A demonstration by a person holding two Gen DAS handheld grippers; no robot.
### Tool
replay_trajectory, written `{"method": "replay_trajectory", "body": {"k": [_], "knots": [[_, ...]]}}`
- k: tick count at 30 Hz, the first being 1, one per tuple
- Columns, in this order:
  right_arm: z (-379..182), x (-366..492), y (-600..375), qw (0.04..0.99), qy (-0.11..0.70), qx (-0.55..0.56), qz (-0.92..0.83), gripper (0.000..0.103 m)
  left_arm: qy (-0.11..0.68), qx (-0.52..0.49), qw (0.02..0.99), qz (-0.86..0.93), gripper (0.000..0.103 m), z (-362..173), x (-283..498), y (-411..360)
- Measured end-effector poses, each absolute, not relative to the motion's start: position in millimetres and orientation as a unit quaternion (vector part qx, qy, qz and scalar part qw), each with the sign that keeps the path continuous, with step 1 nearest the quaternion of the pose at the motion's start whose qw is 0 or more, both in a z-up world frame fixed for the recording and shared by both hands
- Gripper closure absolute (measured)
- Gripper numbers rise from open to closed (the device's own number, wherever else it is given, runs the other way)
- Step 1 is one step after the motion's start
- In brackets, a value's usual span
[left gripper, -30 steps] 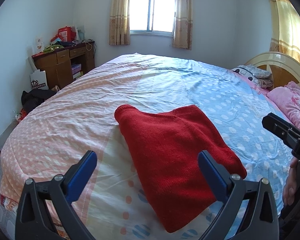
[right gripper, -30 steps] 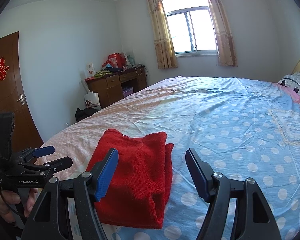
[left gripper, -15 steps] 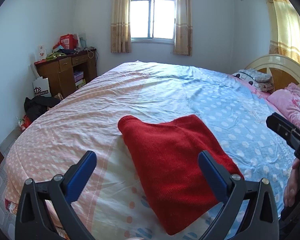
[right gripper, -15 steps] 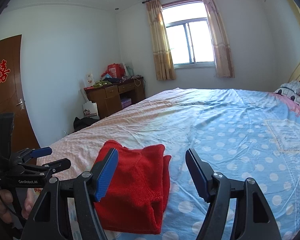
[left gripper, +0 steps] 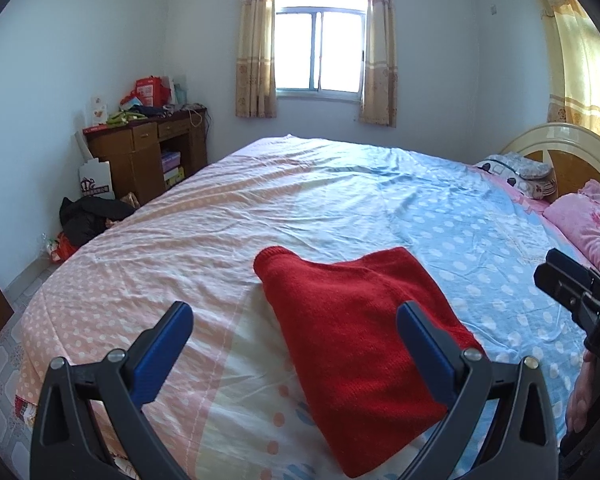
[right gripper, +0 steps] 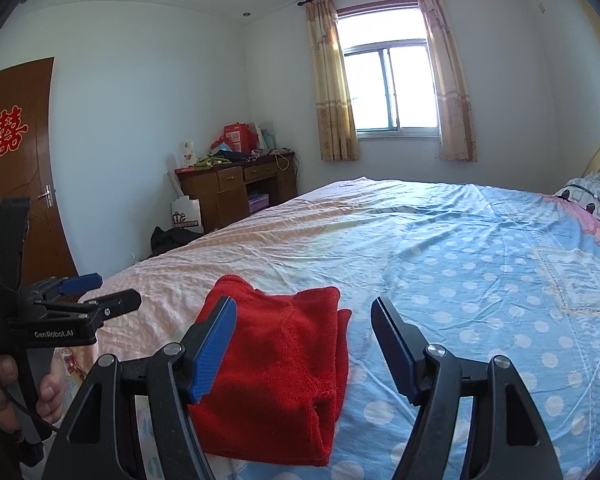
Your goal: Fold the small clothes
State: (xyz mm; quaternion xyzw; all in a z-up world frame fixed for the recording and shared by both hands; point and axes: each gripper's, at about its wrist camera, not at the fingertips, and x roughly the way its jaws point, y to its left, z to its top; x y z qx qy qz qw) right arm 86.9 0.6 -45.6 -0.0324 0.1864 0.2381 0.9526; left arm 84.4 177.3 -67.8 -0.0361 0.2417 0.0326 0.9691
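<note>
From the left wrist, the left claw (left gripper: 294, 346) hangs spread wide above the bed (left gripper: 340, 200), its blue pads pinching nothing. A folded red sweater (left gripper: 356, 328) lies flat on the dotted bedsheet near the close edge, partly behind the claw's right finger. At the far right edge part of the right claw (left gripper: 572, 292) shows, with a hand (left gripper: 582, 396) below it. A wooden desk (left gripper: 148, 156) stands against the far wall beside the window (left gripper: 320, 50).

From the right wrist, the right claw (right gripper: 304, 344) is also spread apart and empty. The red sweater (right gripper: 284, 364) rests on the bed beneath and between its fingers, untouched. To the left, a hand (right gripper: 4, 396) holds the left claw (right gripper: 100, 290), its fingers apart. A brown door (right gripper: 16, 168) stands behind.
</note>
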Motion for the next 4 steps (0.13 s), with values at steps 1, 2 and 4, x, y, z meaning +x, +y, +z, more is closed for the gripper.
{"method": "replay_trajectory", "body": {"k": [1, 2, 4], "knots": [[-46.0, 86.6, 1.3, 0.952, 0.187, -0.034, 0.239, 0.032, 0.241, -0.035, 0.969, 0.033, 0.0, -67.8, 84.4, 177.1], [-46.7, 86.2, 2.2, 0.952, 0.188, -0.036, 0.24, 0.032, 0.238, -0.032, 0.97, 0.034, 0.0, -67.6, 84.1, 176.5], [-47.6, 85.4, 3.7, 0.951, 0.189, -0.039, 0.241, 0.032, 0.235, -0.029, 0.971, 0.035, 0.0, -67.3, 84.3, 175.9]]}}
